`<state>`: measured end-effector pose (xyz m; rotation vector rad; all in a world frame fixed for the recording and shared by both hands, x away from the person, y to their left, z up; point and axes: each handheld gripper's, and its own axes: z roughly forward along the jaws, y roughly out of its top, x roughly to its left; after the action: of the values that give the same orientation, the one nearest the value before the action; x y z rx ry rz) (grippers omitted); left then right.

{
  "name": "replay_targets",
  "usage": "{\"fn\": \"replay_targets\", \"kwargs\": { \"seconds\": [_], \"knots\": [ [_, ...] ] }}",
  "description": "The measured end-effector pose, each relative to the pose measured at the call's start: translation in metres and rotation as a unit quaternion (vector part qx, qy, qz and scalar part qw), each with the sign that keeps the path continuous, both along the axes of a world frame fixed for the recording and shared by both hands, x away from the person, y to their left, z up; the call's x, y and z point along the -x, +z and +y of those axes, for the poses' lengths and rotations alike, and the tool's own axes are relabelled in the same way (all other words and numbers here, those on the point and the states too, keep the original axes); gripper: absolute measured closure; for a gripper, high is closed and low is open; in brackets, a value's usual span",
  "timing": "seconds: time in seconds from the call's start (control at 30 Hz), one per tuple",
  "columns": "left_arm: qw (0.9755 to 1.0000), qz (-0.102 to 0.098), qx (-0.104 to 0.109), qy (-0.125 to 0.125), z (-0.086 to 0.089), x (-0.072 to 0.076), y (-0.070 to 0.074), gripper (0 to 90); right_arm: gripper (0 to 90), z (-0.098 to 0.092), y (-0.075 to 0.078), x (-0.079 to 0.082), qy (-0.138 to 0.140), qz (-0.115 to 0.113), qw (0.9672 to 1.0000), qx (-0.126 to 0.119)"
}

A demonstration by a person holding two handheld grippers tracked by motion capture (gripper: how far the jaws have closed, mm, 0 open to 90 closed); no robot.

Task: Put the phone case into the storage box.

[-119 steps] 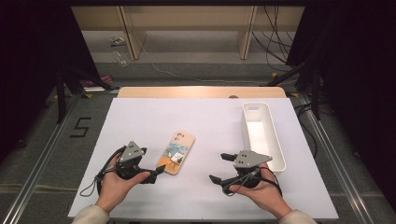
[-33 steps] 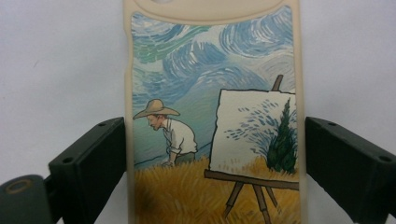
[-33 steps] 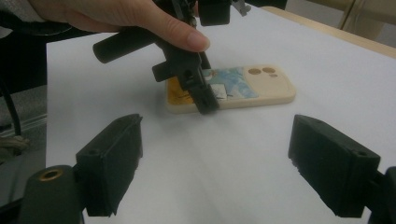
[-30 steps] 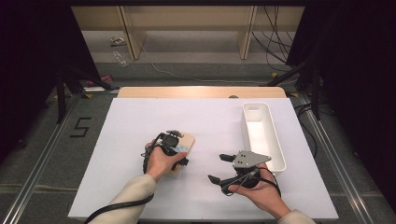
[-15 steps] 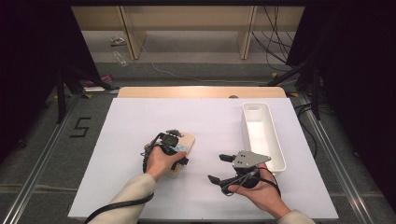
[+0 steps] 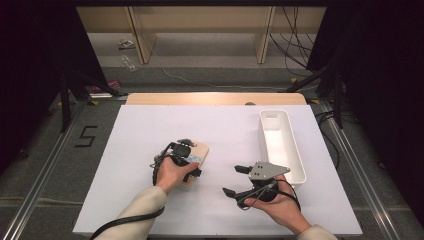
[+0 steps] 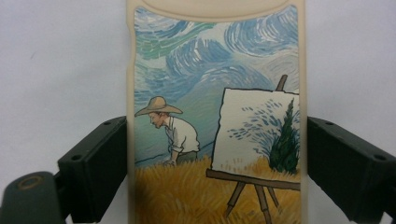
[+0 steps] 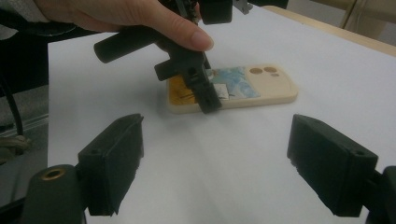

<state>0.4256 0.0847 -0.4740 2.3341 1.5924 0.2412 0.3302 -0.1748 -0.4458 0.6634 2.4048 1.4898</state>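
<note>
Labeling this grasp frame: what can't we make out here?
- Phone case, high view: its near part sits under the left hand and left tongs.
- Case, left gripper view: bottom cut off by the frame edge; whether the jaws press on its sides or only stand beside them is unclear.
- Bin, high view: floor looks bare, too small to confirm.

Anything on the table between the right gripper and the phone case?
No. In the right gripper view, only bare white table lies between the right gripper and the phone case.
</note>
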Motion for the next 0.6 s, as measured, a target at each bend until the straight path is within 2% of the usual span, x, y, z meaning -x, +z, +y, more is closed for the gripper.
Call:
{"fn": "replay_targets", "kwargs": {
  "seconds": [0.37,0.6],
  "knots": [
    [0.9999,-0.008,0.01,-0.006,0.0031,0.0022,-0.0003,10.9,19.4,0.0001,-0.0002,0.0,0.0,0.0,1.0,0.001],
    [0.9995,-0.019,0.026,-0.01,0.0087,0.0042,0.0007,11.1,19.4,0.0001,-0.0009,-0.0006,-0.001,0.0,1.0,0.001]
  ]
}}
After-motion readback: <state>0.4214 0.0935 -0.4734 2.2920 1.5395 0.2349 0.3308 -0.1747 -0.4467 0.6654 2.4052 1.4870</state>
